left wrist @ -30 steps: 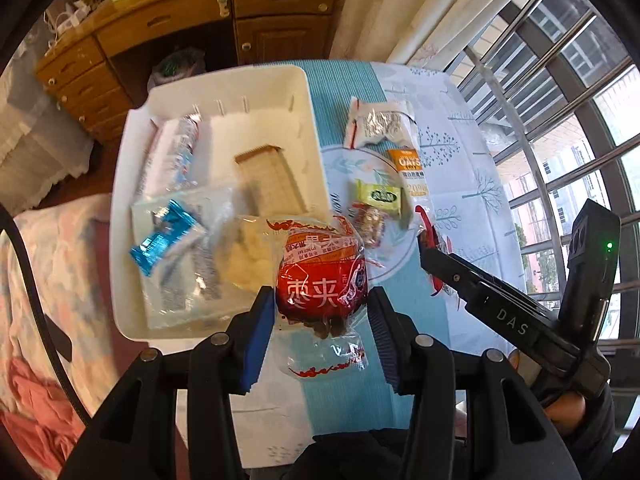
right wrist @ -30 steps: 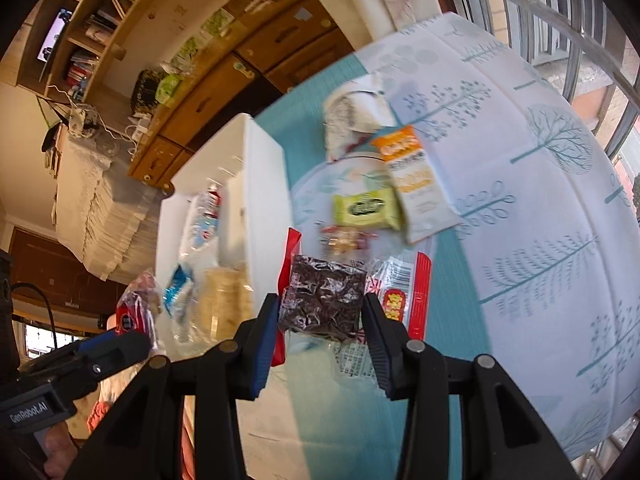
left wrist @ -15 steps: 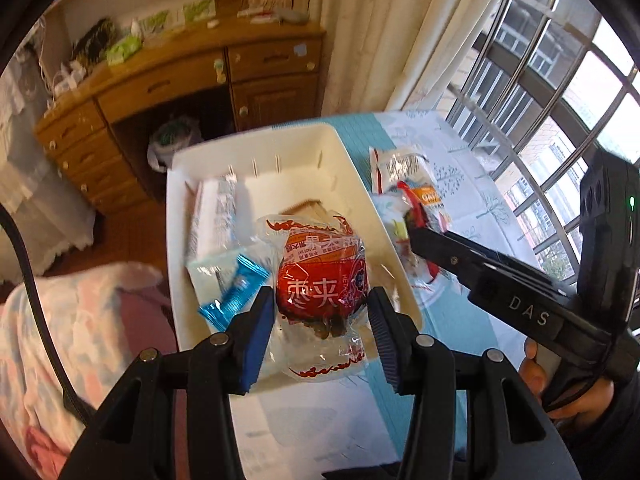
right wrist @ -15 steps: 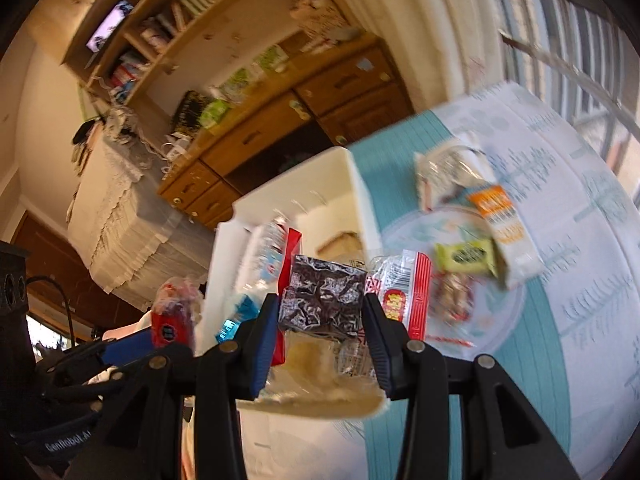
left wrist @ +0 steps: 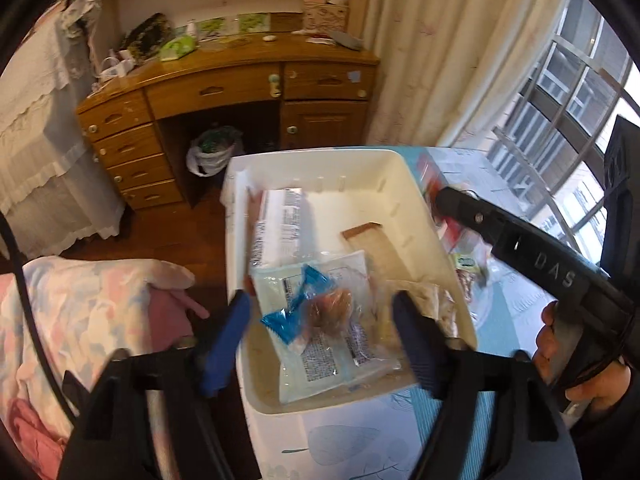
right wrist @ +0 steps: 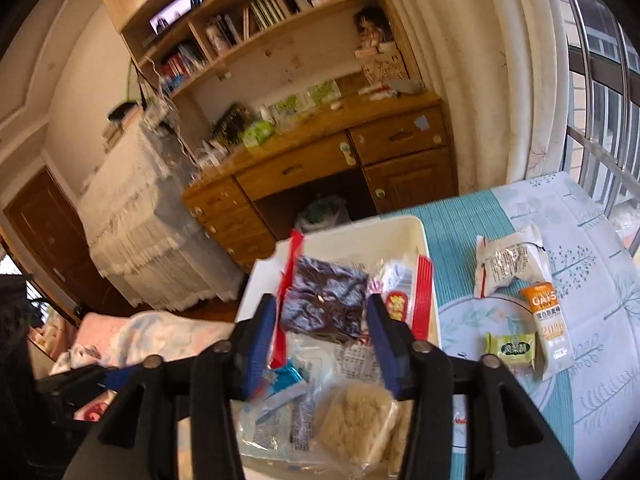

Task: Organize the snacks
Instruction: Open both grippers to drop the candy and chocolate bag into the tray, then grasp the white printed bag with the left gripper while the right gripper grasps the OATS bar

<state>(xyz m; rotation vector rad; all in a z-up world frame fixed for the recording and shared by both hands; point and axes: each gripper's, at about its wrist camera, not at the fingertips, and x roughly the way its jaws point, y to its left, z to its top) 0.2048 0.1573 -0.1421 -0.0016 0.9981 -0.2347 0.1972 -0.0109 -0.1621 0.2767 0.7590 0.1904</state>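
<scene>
Over the near end of the white bin (left wrist: 320,156), my left gripper (left wrist: 320,304) has its jaws opening. The red jujube packet (left wrist: 332,308) is a blur between them, free of the pads, lying on the clear packets in the bin. My right gripper (right wrist: 320,304) is above the same bin (right wrist: 416,224) with its jaws opening too. A dark brown snack in a red-edged clear packet (right wrist: 324,300) sits between its blue pads, and they no longer press on it. The right tool's black body (left wrist: 540,268) crosses the bin's right side.
The bin holds a blue wrapper (left wrist: 296,312), a long white packet (left wrist: 280,232), a brown wafer (left wrist: 372,248) and a pale noodle cake (right wrist: 356,420). On the tablecloth to the right lie a silver packet (right wrist: 508,264), an orange-topped bar (right wrist: 550,324) and a green packet (right wrist: 510,348). Behind stands a wooden desk (left wrist: 224,88).
Both grippers carried their packets from the tablecloth over the bin. Both jaws have spread: the red packet has dropped from the left one, and the brown packet sits loose in the right.
</scene>
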